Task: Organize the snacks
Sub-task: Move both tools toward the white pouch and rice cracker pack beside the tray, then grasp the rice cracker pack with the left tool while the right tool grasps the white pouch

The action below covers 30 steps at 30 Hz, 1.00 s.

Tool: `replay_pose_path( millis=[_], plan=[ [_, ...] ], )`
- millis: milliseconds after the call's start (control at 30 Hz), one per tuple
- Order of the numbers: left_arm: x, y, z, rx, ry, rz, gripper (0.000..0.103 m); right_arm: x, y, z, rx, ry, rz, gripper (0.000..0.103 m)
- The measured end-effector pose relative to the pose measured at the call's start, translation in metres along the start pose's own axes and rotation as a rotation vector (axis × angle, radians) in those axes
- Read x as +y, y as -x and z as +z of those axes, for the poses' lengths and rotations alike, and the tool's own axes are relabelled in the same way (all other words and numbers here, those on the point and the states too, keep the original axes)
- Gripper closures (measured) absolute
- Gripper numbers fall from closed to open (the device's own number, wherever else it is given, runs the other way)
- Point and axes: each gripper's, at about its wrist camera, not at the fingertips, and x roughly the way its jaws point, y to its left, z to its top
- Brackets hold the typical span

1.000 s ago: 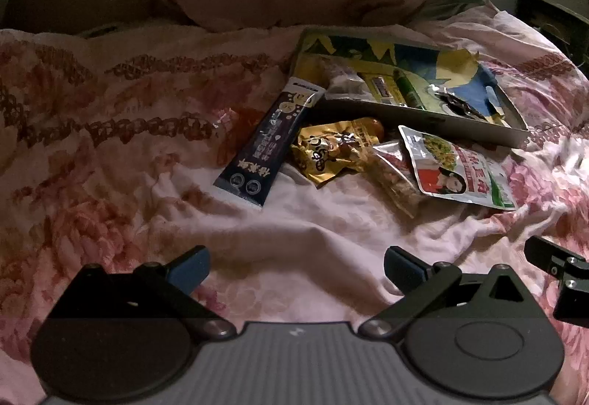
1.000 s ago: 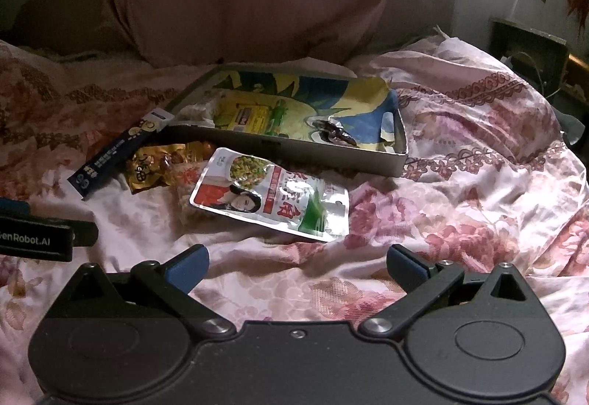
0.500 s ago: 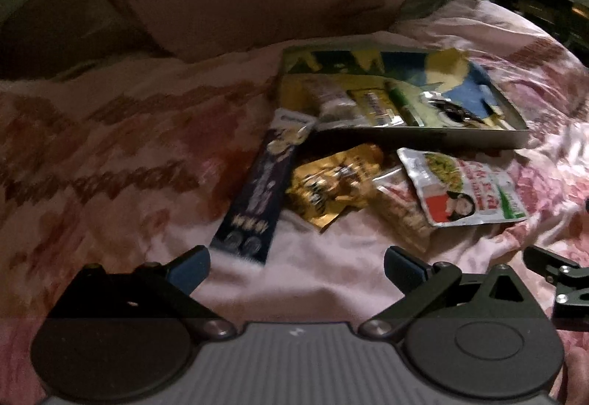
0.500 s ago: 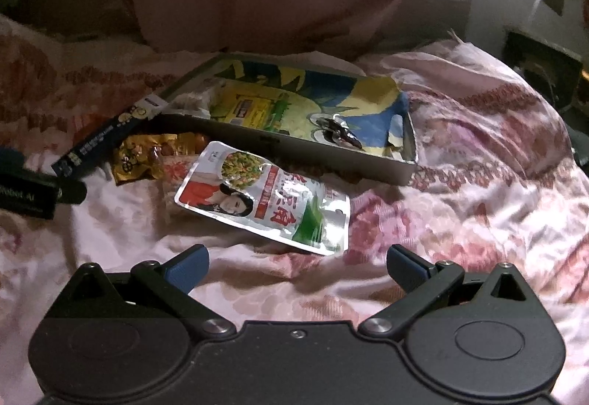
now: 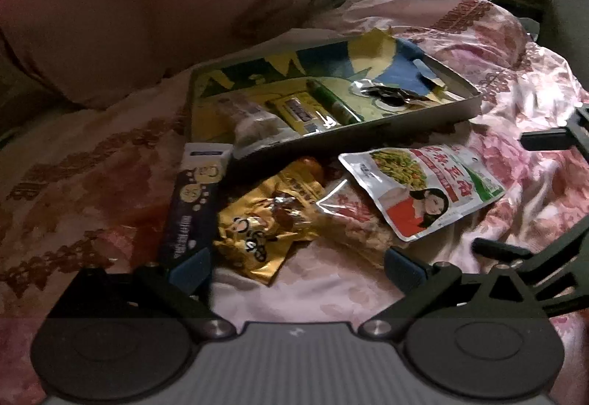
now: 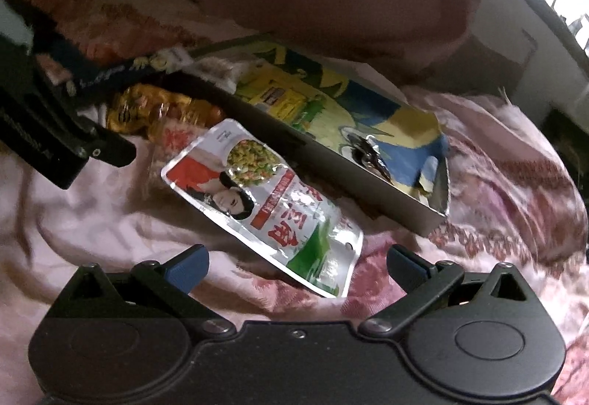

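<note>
Task looking partly done. The metal tray [image 5: 456, 112] is sitting on the floral bedspread [image 5: 92, 162], already holding a few small packets: a yellow one, a green tube-like one, a crinkly clear one at its near-left corner, plus something dark and shiny I can't identify. Four snacks are lying loose just in front of the tray: a dark blue stick pack [image 5: 193, 206], a yellow foil pouch [image 5: 257, 232], a clear bag [image 5: 349, 217] and a silver pouch [image 5: 423, 191] printed in red and green.

Left gripper [image 5: 296, 263] is hanging wide open and empty, fingers straddling the yellow foil pouch, left finger overlapping the stick pack's near end. Right gripper [image 6: 296, 263] is likewise spread wide, holding nothing, the silver pouch's near corner lying between its fingers.

Tray: rigid, shallow, rectangular, thin walls, cartoon print inside. Stick pack: long, narrow, flat-sided. Yellow pouch: crumpled, glossy, lumpy. Silver pouch: flat, slick, reflective. Bedspread: soft, wrinkled, likely giving under any press. A big pink pillow [image 5: 147, 0] is sitting behind the tray.
</note>
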Motion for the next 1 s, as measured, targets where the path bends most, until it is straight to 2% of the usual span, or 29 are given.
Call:
replay_pose_path(
  millis=[167,300,367,467,600,700,767,1000],
  plan=[
    [0.001,-0.004,0.000,-0.012,-0.002,-0.051,0.000,0.006,-0.007,0.002,-0.061,0.058,-0.060,0.001],
    [0.000,-0.007,0.000,-0.030,-0.034,-0.056,0.000,0.003,-0.009,0.003,-0.109,0.077,-0.134,0.001],
    [-0.001,-0.008,0.000,-0.033,-0.044,-0.060,0.000,0.000,-0.010,0.004,-0.132,0.086,-0.186,0.005],
    [-0.002,-0.009,0.001,-0.041,-0.056,-0.074,0.000,-0.009,-0.013,0.005,-0.159,0.072,-0.207,0.010],
    [-0.005,-0.012,0.000,-0.037,-0.075,-0.076,0.000,-0.020,-0.014,0.008,-0.152,0.081,-0.169,0.011],
    [-0.006,-0.013,-0.002,-0.034,-0.088,-0.078,0.000,-0.031,-0.004,0.009,-0.134,0.028,-0.051,0.010],
    [-0.006,-0.014,-0.002,-0.033,-0.087,-0.081,0.000,-0.031,0.000,0.007,-0.127,0.024,-0.012,0.009],
    [-0.008,-0.015,-0.002,-0.050,-0.113,-0.078,0.000,-0.010,-0.011,0.004,-0.060,0.130,0.062,0.009]
  ],
)
